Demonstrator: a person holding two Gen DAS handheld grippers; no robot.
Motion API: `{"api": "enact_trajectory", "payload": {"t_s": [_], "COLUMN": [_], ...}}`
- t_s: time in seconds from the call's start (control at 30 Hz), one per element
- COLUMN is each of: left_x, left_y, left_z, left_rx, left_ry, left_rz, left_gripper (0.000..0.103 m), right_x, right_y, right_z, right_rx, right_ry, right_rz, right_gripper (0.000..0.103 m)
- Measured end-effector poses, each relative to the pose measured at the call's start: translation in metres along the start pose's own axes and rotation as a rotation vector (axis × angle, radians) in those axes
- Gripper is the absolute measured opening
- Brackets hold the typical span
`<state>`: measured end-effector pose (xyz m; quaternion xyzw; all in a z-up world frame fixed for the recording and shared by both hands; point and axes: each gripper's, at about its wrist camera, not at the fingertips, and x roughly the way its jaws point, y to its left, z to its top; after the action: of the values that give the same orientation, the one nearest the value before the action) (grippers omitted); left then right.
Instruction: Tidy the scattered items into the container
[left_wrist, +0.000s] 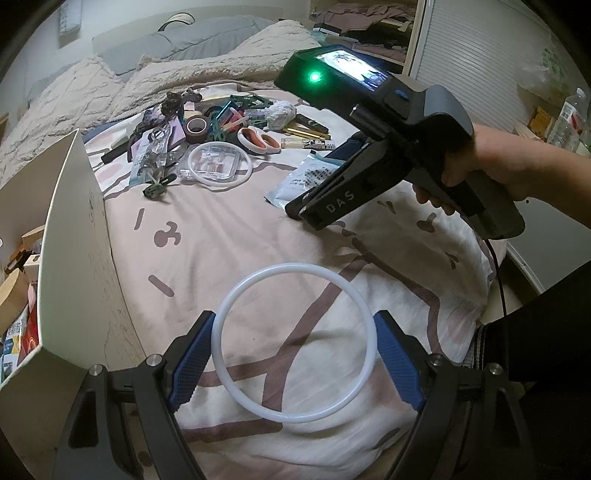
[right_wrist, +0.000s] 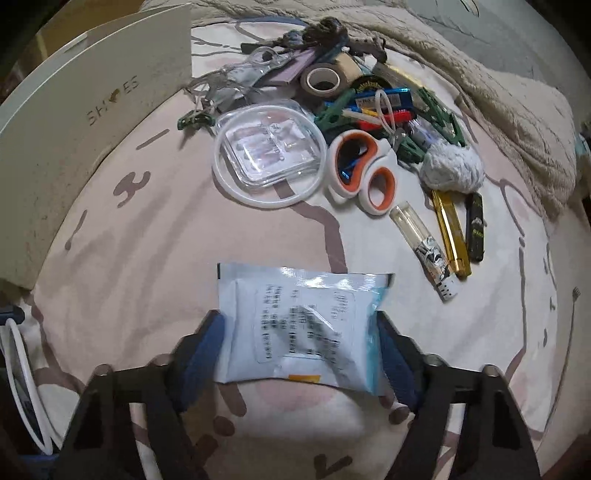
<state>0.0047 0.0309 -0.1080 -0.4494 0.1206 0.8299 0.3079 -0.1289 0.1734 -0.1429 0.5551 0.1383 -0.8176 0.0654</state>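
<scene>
My left gripper (left_wrist: 295, 350) is shut on a white ring (left_wrist: 295, 284), which spans between its blue pads above the bedspread. My right gripper (right_wrist: 301, 350) holds a white and blue sachet (right_wrist: 299, 325) between its pads; it also shows in the left wrist view (left_wrist: 306, 177) with the right gripper (left_wrist: 295, 212) on it. The white shoe box (left_wrist: 74, 258) stands at the left, its open inside (left_wrist: 18, 314) holding several items. A pile of scattered items lies beyond: orange-handled scissors (right_wrist: 362, 170), a clear lidded dish (right_wrist: 269, 151) inside another white ring, tape roll (right_wrist: 325, 79), green pegs, a gold cutter (right_wrist: 450, 232).
A fluffy blanket (left_wrist: 166, 70) lies along the far side of the bed. The bed edge drops off at the right, by a slatted cupboard door (left_wrist: 480, 62) and bottles (left_wrist: 569, 118). The shoe box wall (right_wrist: 74, 147) borders the left.
</scene>
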Motion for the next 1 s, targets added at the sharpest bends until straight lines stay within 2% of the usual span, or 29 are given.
{"api": "enact_trajectory", "payload": {"t_s": [0.07,0.27,0.3,0.37,0.47,0.63,0.83,0.93,1.0], "left_x": [0.000,0.000,0.000,0.000,0.000,0.002,0.002,0.003,0.004], "left_y": [0.000,-0.001,-0.001,-0.001,-0.002,-0.004,-0.003,-0.002,-0.002], "left_z": [0.001,0.001,0.001,0.001,0.001,-0.001,-0.003,-0.004,-0.004], "left_rx": [0.001,0.000,0.000,0.000,0.000,0.001,-0.006,-0.011,-0.015], "left_ry": [-0.004,-0.004,-0.004,-0.001,0.002,0.011,0.015,0.017,0.025], "left_rz": [-0.001,0.000,0.000,-0.001,-0.004,-0.006,-0.006,-0.007,-0.010], "left_gripper": [0.085,0.085,0.085,0.085,0.085,0.085,0.085,0.085,0.085], "right_x": [-0.004,-0.005,-0.005,-0.004,-0.007,-0.012,0.005,0.009,0.013], "right_y": [-0.003,-0.008,-0.010,-0.014,-0.014,0.007,0.011,0.007,0.000], "right_z": [0.001,0.000,0.000,-0.003,-0.003,0.003,0.009,0.011,0.012], "right_rx": [0.013,0.042,0.061,0.112,0.136,-0.011,-0.132,-0.138,-0.110], "right_ry": [-0.010,0.004,-0.001,0.005,-0.003,-0.023,0.028,0.048,0.067], "right_rz": [0.005,0.042,0.052,0.110,0.145,0.067,0.010,-0.007,0.011], "right_gripper": [0.065,0.067,0.072,0.103,0.103,0.103,0.103,0.103,0.103]}}
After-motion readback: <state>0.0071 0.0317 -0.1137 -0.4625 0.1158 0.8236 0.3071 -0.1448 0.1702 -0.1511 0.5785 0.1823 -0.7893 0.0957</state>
